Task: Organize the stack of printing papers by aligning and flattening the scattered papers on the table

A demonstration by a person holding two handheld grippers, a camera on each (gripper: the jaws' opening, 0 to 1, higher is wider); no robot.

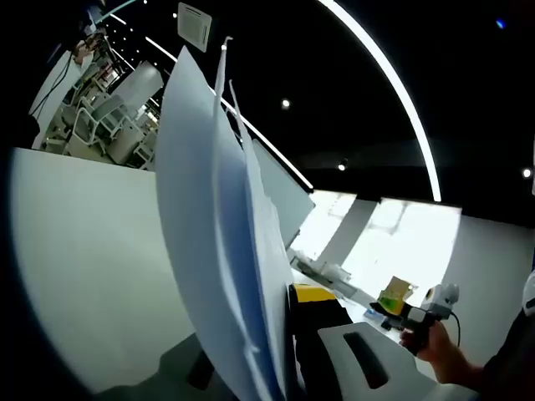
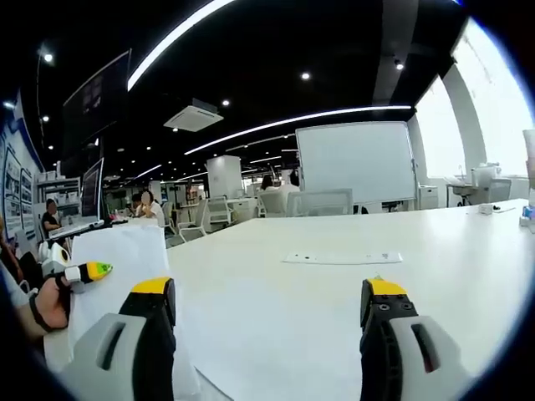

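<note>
A stack of white printing papers (image 1: 221,251) stands on edge between the jaws of my left gripper (image 1: 259,334), which is shut on it; the sheets fan apart slightly at the top. In the right gripper view the same stack (image 2: 117,284) rises at the left, pinched by my left gripper (image 2: 84,271) in a person's hand (image 2: 46,305). My right gripper (image 2: 267,288) is open over the white table (image 2: 276,334), nothing between its yellow-tipped fingers (image 2: 380,288). One loose sheet (image 2: 343,258) lies flat further out on the table. The right gripper (image 1: 422,311) also appears low at the right.
A whiteboard (image 2: 355,159) and office chairs (image 2: 322,202) stand beyond the table's far edge. People sit at desks at the back left (image 2: 146,205). Small items (image 2: 485,175) sit at the table's far right.
</note>
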